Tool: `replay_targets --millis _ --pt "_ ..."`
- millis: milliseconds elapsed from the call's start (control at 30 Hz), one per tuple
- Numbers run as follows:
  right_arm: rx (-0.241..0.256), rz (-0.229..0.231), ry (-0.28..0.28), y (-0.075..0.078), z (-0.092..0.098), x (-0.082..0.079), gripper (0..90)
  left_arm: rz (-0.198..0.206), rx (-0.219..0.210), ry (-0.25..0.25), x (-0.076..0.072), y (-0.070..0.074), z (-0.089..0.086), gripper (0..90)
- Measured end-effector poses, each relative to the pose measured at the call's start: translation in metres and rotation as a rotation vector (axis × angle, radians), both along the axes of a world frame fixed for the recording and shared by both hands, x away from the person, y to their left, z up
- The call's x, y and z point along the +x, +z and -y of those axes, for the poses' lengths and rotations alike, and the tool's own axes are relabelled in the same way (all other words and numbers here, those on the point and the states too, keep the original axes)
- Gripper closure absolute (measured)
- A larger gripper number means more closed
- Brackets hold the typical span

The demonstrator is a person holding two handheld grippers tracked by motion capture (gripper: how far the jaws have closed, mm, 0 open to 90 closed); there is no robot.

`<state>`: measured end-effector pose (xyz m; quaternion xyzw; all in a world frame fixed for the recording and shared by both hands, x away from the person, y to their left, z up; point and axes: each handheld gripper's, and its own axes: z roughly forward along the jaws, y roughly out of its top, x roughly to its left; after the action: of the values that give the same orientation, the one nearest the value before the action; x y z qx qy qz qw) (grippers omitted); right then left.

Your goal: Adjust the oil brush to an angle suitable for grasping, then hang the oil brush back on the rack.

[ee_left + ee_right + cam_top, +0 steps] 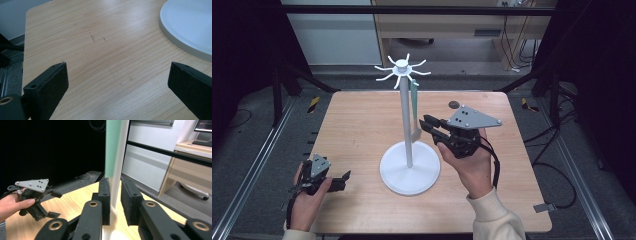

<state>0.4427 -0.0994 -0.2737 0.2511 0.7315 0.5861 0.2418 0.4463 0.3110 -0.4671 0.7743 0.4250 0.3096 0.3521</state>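
Wooden table [362, 125] with a white hook stand [408, 125] on it, one gripper at a hanging green strip, the other low at the near left.

Right gripper [115, 195] has its two black pads closed to a narrow gap around the pale green strip [113, 157], which runs straight up from between the fingers and out of the top of the right gripper view; whether both pads actually press on it cannot be told. From the high view the strip [415, 107] hangs from an arm of the stand's top, just behind the pole, with the right gripper [427, 125] at its lower end. Left gripper [117, 82] rests spread wide over bare wood, nothing between its fingers, the stand's round base [187, 25] just beyond its right-hand finger.
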Motion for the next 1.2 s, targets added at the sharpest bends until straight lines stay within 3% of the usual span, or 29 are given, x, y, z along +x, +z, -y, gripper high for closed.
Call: replay_targets --millis 67,200,367,500,667,1000,1200 --pt "0.002 -0.002 -0.005 -0.001 0.002 0.000 74.6 0.000 -0.001 0.000 0.000 0.000 0.000 2.6" --pt "0.004 -0.005 -0.054 -0.002 0.009 0.001 60.1 -0.001 -0.001 0.000 0.000 0.000 0.000 2.7" --pt "-0.018 0.009 -0.183 -0.005 0.023 0.004 35.2 0.000 -0.002 0.000 0.000 0.000 0.000 2.6" --pt "-0.028 0.009 -0.267 -0.009 0.032 0.009 24.6 -0.004 -0.001 -0.001 0.000 0.001 -0.001 2.7" --pt "-0.062 0.035 -0.335 -0.009 0.039 0.010 17.9 -0.001 -0.008 0.002 0.001 0.001 0.000 2.6" --pt "-0.071 0.026 -0.378 -0.014 0.053 0.014 10.5 0.010 -0.013 0.045 0.001 0.002 -0.006 2.6" --pt "-0.076 0.024 -0.413 -0.021 0.060 0.019 9.4 0.012 -0.013 0.038 0.000 0.002 -0.008 2.6"
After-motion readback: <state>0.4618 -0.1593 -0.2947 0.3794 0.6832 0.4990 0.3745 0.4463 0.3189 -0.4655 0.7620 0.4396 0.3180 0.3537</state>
